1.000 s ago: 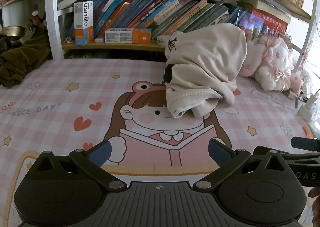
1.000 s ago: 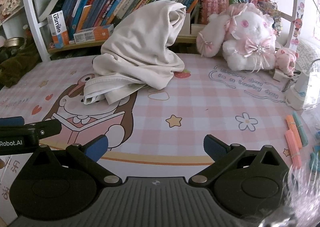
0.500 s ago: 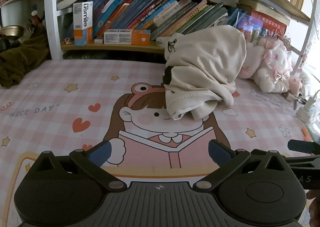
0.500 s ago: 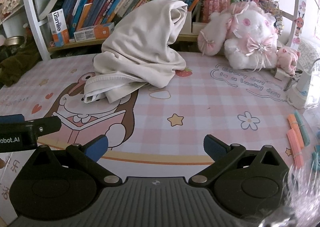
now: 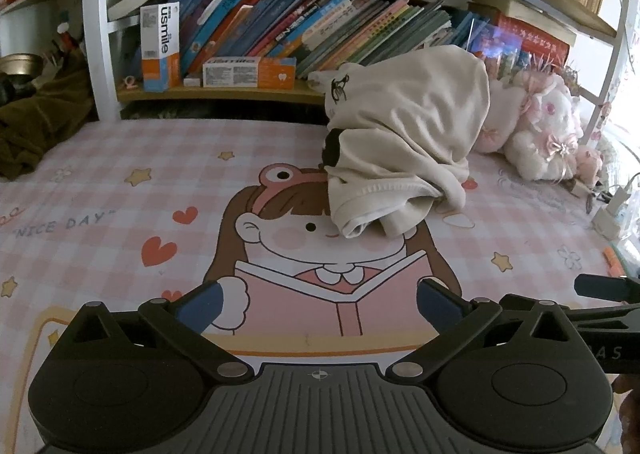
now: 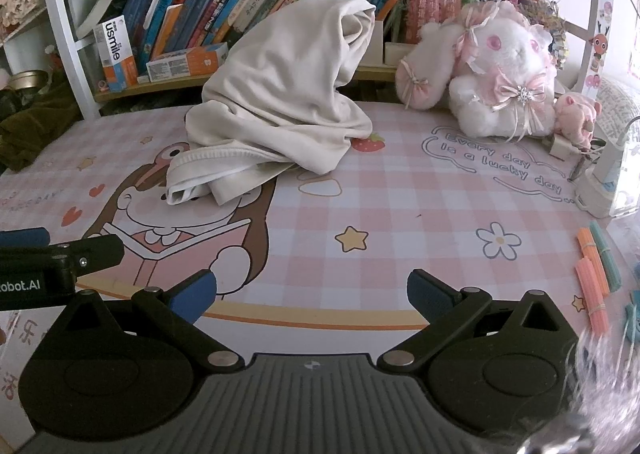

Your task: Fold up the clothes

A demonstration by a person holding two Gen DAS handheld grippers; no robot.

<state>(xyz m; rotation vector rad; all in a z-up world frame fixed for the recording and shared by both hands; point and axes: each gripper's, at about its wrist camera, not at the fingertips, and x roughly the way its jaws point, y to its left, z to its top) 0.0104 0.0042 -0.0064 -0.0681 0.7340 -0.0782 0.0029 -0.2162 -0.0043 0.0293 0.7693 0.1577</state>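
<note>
Cream garment [image 5: 404, 142] heaped so that its type stays unclear, partly covering the cartoon girl print [image 5: 296, 238] on the worktop mat. Plush rabbit [image 5: 536, 134] half hidden behind the heap in the left view. Book spines [image 6: 240, 10] too small to read. Blurred pale fuzz [image 6: 600, 386] filling the right view's lower corner. Dark cloth [image 5: 36, 122] cut off at the left edge.

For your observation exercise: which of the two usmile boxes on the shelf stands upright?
The white-and-orange usmile box at the row's left end stands upright; the other box lies flat.
</note>
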